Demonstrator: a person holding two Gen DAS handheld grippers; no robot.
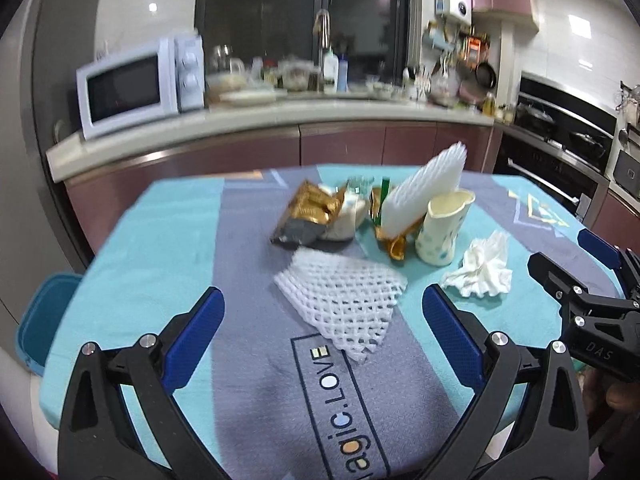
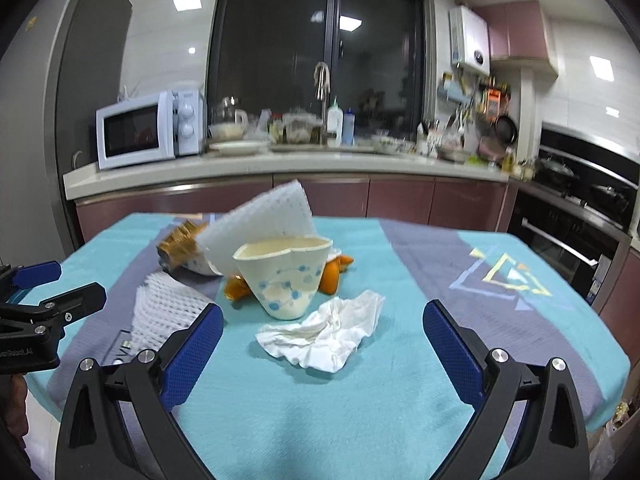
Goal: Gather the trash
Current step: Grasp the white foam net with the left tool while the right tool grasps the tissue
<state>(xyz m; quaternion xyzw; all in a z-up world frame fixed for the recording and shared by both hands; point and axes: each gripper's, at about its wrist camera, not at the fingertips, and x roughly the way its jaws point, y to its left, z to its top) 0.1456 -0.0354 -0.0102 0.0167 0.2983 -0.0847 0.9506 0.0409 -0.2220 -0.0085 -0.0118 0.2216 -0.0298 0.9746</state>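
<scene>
Left tongs [image 1: 323, 320]: spread wide, holding nothing, above the near part of the tabletop [image 1: 120, 280], which carries a teal and grey cloth with printed lettering.

Right tongs [image 2: 323, 334]: spread wide, holding nothing, to the right of the left pair; each pair shows at the edge of the other's view.

Foam net, flat [image 1: 344, 300]: white mesh sleeve lying on the grey strip, between the blue pads [image 1: 196, 336] of the left tongs in that view.

Tissue [image 2: 324, 336]: crumpled white, on the teal area, just near of the cup and between the right tongs' pads [image 2: 194, 356] in the right view.

Paper cup [image 2: 286, 276]: cream with blue dots, rim dented, standing slightly tilted at the middle of the tabletop.

Foam net, second [image 1: 424, 188]: white, propped up and leaning against the cup's far left side.

Gold wrappers [image 1: 316, 204]: crumpled foil, with a dark packet, far left of the cup. Orange scraps [image 2: 334, 274] lie at the cup's base.

Blue bin [image 1: 44, 320]: beside the tabletop's left edge, lower down.

Microwave [image 2: 148, 134]: white, on the far counter.
</scene>
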